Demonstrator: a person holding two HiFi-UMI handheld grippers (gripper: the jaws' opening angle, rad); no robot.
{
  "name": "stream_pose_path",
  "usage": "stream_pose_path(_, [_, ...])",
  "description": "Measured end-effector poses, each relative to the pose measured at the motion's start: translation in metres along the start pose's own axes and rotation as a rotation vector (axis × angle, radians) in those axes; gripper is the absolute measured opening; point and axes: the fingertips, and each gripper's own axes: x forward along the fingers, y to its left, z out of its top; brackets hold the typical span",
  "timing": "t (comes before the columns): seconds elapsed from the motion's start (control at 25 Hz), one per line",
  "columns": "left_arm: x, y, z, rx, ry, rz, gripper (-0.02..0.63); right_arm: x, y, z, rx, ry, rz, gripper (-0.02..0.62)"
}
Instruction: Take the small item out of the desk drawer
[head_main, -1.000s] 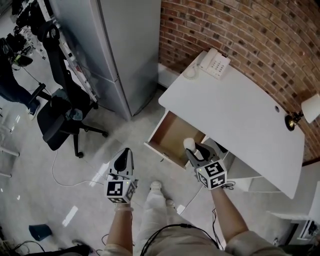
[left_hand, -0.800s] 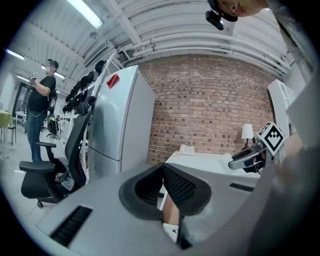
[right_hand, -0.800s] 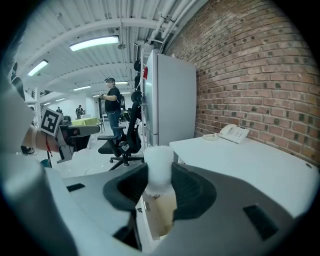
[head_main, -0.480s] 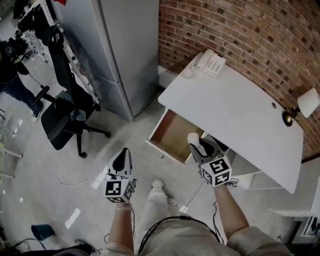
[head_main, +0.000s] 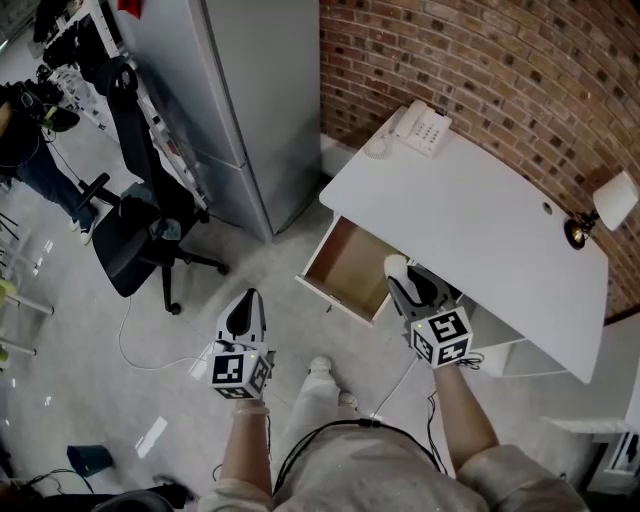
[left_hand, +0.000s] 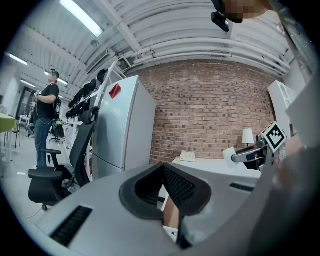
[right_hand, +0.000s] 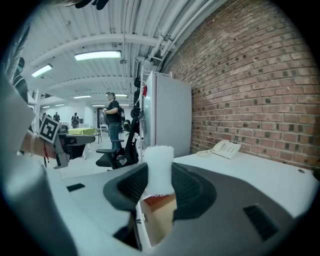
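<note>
One small white item (head_main: 394, 265) is clamped in the right gripper (head_main: 400, 278) and has drifted toward two o'clock, clear of the open drawer (head_main: 345, 265) and nearer the desktop (head_main: 480, 225). Extraction looks done. The left gripper (head_main: 247, 298) hangs closed and empty at seven o'clock.

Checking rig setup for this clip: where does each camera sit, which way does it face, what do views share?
Head view: on the person's head, facing steeply down at desk, open drawer, floor; forearms, legs, left claw, right claw show.
Left gripper view: on the left claw, facing along shut jaws toward the brick wall; right claw shows at right.
Right gripper view: on the right claw, facing along jaws shut on the small white item; left claw shows at left.
Shared: all three show the telephone.
</note>
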Motion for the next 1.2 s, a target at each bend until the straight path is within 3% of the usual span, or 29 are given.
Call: stream_pose_path(1.2, [-0.032,-0.012,0.051,0.049,-0.084,0.027,0.005,-0.046,-0.010,0.049,-0.012,-0.161,-0.046,0.155])
